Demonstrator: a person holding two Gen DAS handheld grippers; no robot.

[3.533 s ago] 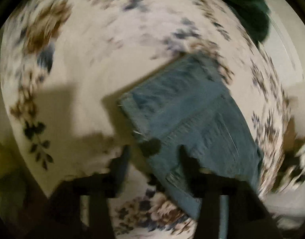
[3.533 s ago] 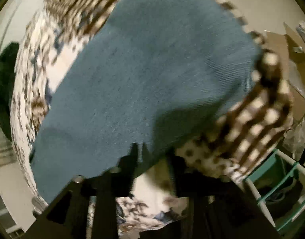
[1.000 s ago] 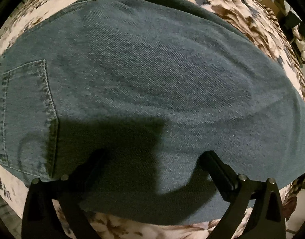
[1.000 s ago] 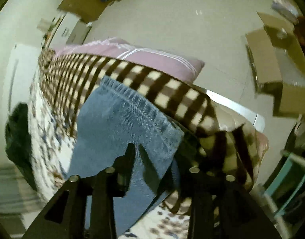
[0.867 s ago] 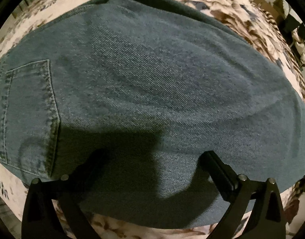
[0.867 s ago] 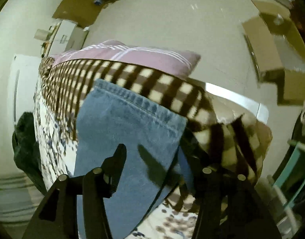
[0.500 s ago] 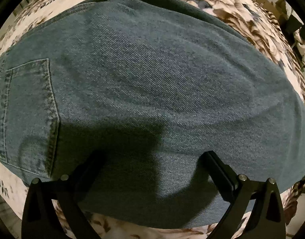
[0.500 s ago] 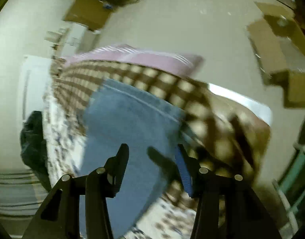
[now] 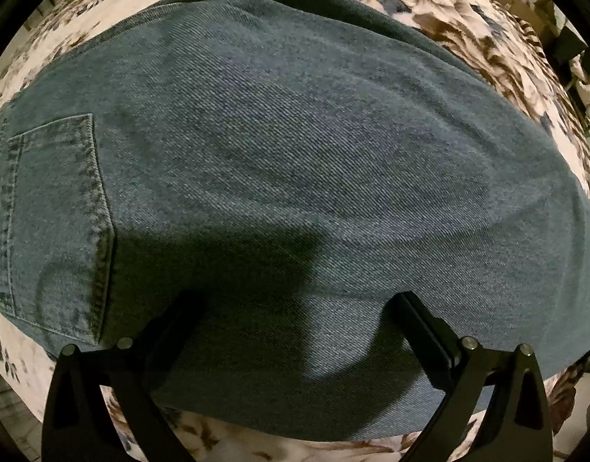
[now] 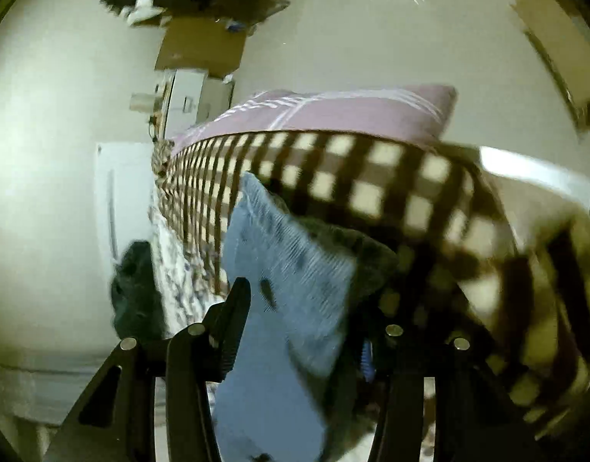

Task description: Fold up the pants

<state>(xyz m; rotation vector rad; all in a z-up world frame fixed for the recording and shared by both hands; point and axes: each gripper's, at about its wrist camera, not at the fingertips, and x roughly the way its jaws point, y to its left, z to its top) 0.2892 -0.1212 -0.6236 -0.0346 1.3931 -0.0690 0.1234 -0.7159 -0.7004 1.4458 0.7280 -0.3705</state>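
The blue denim pants lie flat on a floral bedsheet and fill the left wrist view, with a back pocket at the left. My left gripper is open, its fingers spread wide and low over the near part of the denim. In the right wrist view the pants' leg end rises between my fingers. My right gripper has its jaws apart with the denim between them; whether they pinch it is unclear, and the right finger is hidden in shadow.
A brown-and-cream checked blanket and a pink pillow lie beyond the leg end. A dark green garment sits at the bed's left side. Cardboard boxes stand on the floor.
The left gripper has stayed still, open over the denim. The right gripper has moved in on the leg end, whose hem corner has lifted and bunched between its fingers; the view is blurred by motion.
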